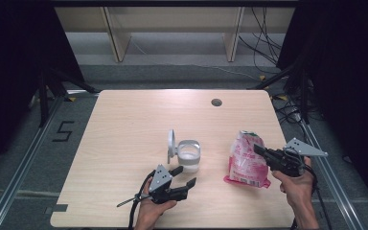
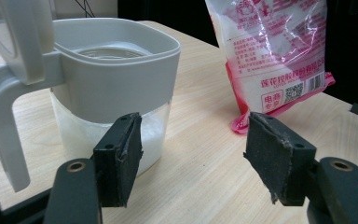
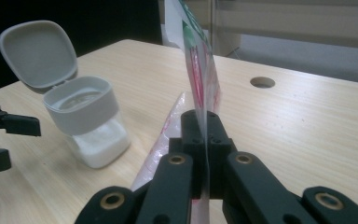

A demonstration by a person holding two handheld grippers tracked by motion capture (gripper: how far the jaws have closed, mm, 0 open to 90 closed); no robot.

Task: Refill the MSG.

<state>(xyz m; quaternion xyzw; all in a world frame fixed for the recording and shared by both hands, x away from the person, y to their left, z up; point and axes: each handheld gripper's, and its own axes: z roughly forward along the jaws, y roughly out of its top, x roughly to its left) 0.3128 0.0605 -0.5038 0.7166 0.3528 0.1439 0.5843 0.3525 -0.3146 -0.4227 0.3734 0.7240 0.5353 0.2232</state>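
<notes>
Wooden table | right tool clamped on pink bag | left tool open, empty, near lidded jar

Pale wood desk, with a round hole near its far edge. Beyond the desk, two wooden legs stand on the grey floor. Right of the desk, black cables trail. Left of it, a "5" mark.

Pink-and-white printed bag with red text; grey-topped clear canister holding white powder, grey lid; black grippers; pale wood-grain table.
</notes>
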